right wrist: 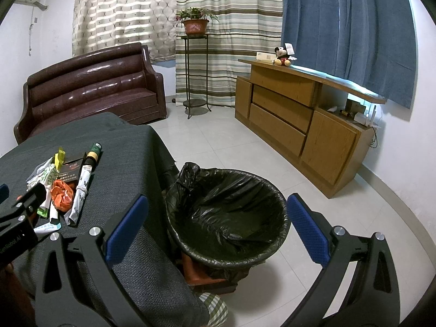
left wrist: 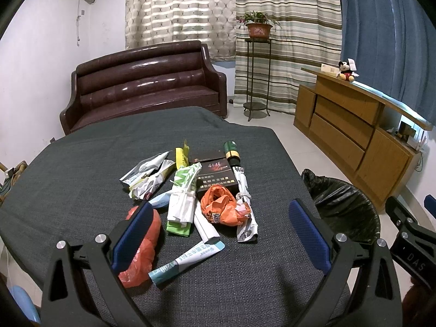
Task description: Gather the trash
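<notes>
Left claw [left wrist: 220, 234], right claw [right wrist: 218, 231]: wide open, empty.

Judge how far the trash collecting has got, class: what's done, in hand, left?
Done: nothing visible; the lined bin looks empty. In hand: nothing; the left tool and right tool are both open. Left: the whole pile, including orange bag, dark box and wrappers, sits on the table.

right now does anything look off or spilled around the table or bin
Nothing is spilled or broken. The trash sits in a loose heap on the grey-clothed table, none on the visible floor. The black-lined bin beside the table looks empty. Both the left claw and right claw are open, holding nothing.
</notes>
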### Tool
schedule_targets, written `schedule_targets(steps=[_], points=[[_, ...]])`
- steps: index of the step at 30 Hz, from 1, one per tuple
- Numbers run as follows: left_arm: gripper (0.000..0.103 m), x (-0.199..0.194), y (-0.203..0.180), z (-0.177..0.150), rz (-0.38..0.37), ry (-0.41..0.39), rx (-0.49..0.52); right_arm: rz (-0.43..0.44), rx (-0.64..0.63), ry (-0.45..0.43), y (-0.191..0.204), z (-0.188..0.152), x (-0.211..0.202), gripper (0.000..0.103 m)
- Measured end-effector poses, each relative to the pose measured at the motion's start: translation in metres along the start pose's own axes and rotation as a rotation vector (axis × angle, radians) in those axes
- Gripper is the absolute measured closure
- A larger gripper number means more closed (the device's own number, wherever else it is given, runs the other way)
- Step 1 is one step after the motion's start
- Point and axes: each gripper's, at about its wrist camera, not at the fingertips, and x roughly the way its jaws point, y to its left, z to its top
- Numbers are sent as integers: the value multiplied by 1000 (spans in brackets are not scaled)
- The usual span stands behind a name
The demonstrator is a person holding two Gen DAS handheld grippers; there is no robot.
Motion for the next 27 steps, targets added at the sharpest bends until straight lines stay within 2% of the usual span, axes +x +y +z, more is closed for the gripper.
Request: schedule_targets(steps=[9, 23, 25, 27], points=[[6, -1, -1, 1, 0, 1, 1, 0, 0, 0, 0, 0, 0, 4], [6, 5, 16, -10, -2, 2, 4, 0, 2, 3, 0, 0, 0, 4], [6, 0, -2, 1, 3, 3, 1, -1, 0, 1, 0, 0, 0, 4], [6, 1, -1, 0, 3, 3, 2, 0, 0, 1, 0, 0, 0, 4]])
